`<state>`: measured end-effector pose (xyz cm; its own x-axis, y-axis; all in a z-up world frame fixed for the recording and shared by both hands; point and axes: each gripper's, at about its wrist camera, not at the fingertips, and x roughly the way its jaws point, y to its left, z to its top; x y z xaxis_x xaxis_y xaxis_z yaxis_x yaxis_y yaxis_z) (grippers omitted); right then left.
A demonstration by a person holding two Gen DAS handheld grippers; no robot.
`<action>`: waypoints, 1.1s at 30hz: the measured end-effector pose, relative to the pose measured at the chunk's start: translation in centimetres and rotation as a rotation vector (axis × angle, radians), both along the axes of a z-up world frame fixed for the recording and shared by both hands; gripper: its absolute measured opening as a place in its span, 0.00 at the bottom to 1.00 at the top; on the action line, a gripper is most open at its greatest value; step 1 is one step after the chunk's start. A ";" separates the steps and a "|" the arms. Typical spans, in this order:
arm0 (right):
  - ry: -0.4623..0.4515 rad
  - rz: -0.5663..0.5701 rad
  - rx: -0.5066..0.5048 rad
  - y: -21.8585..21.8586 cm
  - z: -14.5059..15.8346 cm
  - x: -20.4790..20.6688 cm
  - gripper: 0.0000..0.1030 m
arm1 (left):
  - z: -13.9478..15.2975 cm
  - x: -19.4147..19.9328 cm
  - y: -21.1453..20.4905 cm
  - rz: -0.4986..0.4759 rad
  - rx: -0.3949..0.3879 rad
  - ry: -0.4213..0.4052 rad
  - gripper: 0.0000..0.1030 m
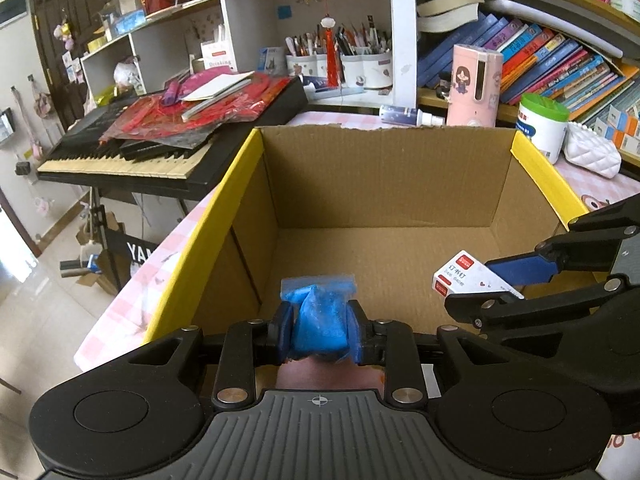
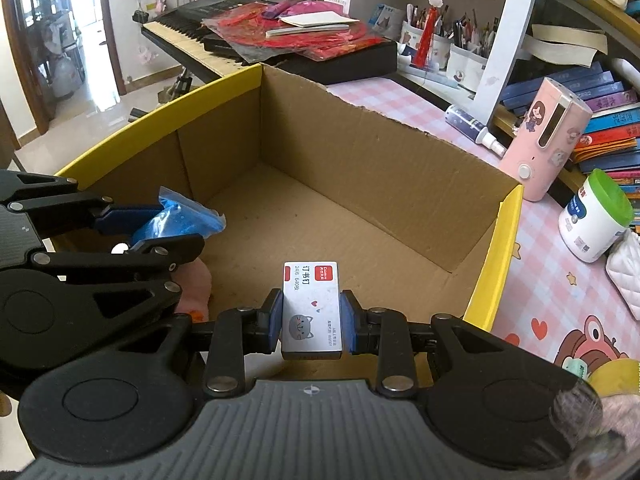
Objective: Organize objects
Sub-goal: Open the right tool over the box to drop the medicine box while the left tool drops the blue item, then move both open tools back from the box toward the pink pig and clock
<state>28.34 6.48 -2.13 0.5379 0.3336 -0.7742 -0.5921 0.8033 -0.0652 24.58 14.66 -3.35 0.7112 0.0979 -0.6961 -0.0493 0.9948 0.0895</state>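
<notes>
The left claw (image 1: 322, 330) squeezes a blue bag (image 1: 320, 320). The right claw (image 2: 311, 322) grips a small white box (image 2: 311, 308) over the big cardboard box (image 2: 360, 152).

Left gripper (image 1: 321, 330) clamping blue bag (image 1: 320, 320), above cardboard box (image 1: 384, 168)

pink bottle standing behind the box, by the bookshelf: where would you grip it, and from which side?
Grip the pink bottle across its mid-body, coming from above the cardboard box side. It is tall and leans slightly toward the books, so that side is blocked. The small spray bottle lies close on its left, so probably stay above it.
</notes>
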 end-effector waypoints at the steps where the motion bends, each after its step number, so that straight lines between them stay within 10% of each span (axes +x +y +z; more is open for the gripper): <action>1: -0.003 -0.002 0.001 0.0 0.0 -0.1 0.27 | 0.1 0.0 0.0 0.001 -0.003 -0.002 0.27; 21: -0.195 -0.219 0.155 -2.4 4.5 -4.4 0.37 | 4.2 -4.8 0.7 0.028 -0.030 -0.163 0.74; 33: -0.285 -0.324 0.125 -1.9 4.5 -11.2 0.52 | 4.0 -10.3 1.8 0.092 -0.041 -0.177 0.82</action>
<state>17.13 4.57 2.38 0.8160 0.1944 -0.5444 -0.2813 0.9563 -0.0802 14.33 16.49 0.66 0.8122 0.1423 -0.5657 -0.1515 0.9880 0.0309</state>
